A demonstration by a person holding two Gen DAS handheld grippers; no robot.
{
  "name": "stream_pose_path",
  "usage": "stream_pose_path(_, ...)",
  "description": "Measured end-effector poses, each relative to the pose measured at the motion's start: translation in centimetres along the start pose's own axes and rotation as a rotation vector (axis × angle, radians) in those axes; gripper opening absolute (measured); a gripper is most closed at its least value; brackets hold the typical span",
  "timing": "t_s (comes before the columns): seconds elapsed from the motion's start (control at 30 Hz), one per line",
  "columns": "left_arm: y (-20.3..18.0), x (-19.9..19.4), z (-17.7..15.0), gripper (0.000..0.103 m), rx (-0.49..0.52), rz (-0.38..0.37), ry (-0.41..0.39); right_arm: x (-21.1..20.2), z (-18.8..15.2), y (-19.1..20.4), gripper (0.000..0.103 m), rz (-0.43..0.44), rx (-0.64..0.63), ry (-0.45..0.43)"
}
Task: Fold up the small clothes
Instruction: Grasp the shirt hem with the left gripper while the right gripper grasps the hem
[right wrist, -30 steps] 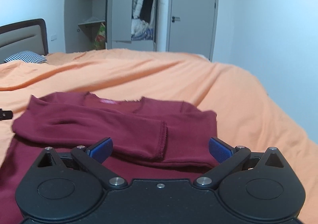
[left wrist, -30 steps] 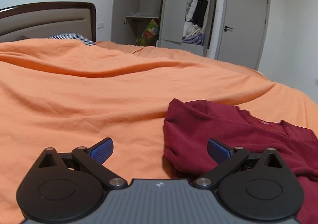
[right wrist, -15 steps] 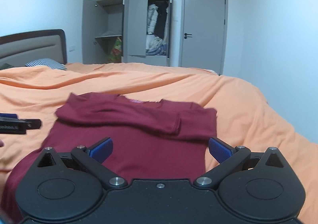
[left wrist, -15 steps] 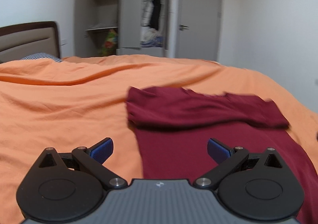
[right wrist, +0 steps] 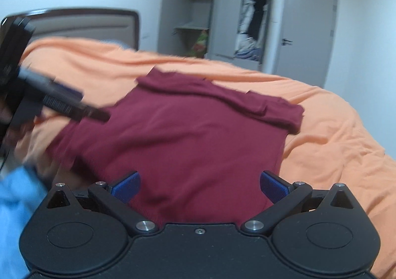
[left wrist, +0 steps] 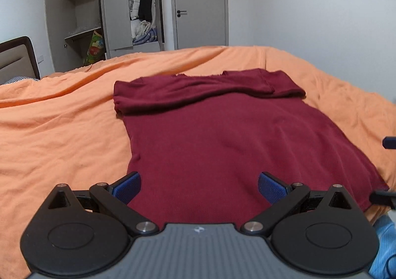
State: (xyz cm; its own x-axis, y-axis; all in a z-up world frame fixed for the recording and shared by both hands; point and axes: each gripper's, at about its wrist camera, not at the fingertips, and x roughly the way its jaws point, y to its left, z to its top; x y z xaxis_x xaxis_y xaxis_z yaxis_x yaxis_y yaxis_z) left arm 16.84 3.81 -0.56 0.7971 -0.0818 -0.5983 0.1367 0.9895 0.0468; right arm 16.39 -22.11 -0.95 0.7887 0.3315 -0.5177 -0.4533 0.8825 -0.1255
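Maroon shirt (left wrist: 222, 135) flat on orange bedspread (left wrist: 61, 135); wardrobe (left wrist: 138, 6) holds clothes.

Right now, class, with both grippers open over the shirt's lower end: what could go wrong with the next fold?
1. The sleeves lie loosely folded across the chest of the shirt; lifting the hem could let them slide out.
2. The orange bedcover is wrinkled, so a low pinch by the left gripper or right gripper might catch it too.
3. Both grippers sit close together, so they could bump.
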Motion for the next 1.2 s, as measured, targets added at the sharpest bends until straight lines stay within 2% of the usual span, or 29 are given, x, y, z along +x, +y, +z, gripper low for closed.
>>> stream_pose_path(0.13, 0.0, 0.0, -0.5, 0.103, -0.015, 0.008, 0.021, 0.3, -1.4, 0.6, 0.102, 0.057, -0.038, 0.023)
stream_pose_path(0.33, 0.1, -0.4, -1.0, 0.103, -0.038, 0.009, 0.033, 2.4, -2.6, 1.6, 0.102, 0.077, -0.076, 0.042)
stream_pose_path(0.5, 0.5, -1.0, -1.1, 0.103, -0.072, -0.042, 0.037, 3.5, -3.3, 3.0, 0.099, 0.077, -0.152, 0.005)
stream_pose_path(0.6, 0.3, -1.8, -1.3, 0.103, -0.062, -0.068, 0.004, 3.8, -3.5, 3.5, 0.090, 0.059, -0.183, -0.013)
stream_pose_path(0.7, -0.5, -2.6, -1.7, 0.103, 0.001, -0.075, -0.033, 3.6, -3.3, 3.6, 0.079, 0.053, -0.193, -0.045)
stream_pose_path(0.73, -0.8, -2.9, -1.9, 0.103, 0.026, -0.083, -0.043, 3.4, -3.2, 3.6, 0.072, 0.056, -0.190, -0.062)
stream_pose_path(0.8, -1.3, -3.2, -2.4, 0.103, 0.071, -0.106, -0.054, 3.0, -2.9, 3.3, 0.048, 0.064, -0.183, -0.091)
stream_pose_path(0.83, -1.6, -3.4, -2.7, 0.103, 0.092, -0.118, -0.058, 2.8, -2.8, 3.2, 0.030, 0.070, -0.179, -0.095)
stream_pose_path(0.87, -1.8, -3.5, -2.9, 0.103, 0.112, -0.129, -0.062, 2.6, -2.5, 3.0, 0.021, 0.081, -0.171, -0.101)
stream_pose_path(0.93, -2.4, -3.6, -3.4, 0.103, 0.150, -0.150, -0.066, 2.2, -1.9, 2.8, 0.016, 0.098, -0.153, -0.120)
stream_pose_path(1.03, -3.6, -3.6, -4.2, 0.103, 0.211, -0.159, -0.071, 2.0, -0.5, 2.4, 0.014, 0.112, -0.127, -0.121)
stream_pose_path(1.2, -5.3, -2.8, -5.1, 0.103, 0.308, -0.091, -0.093, 1.8, 1.6, 1.4, 0.013, 0.132, -0.060, -0.140)
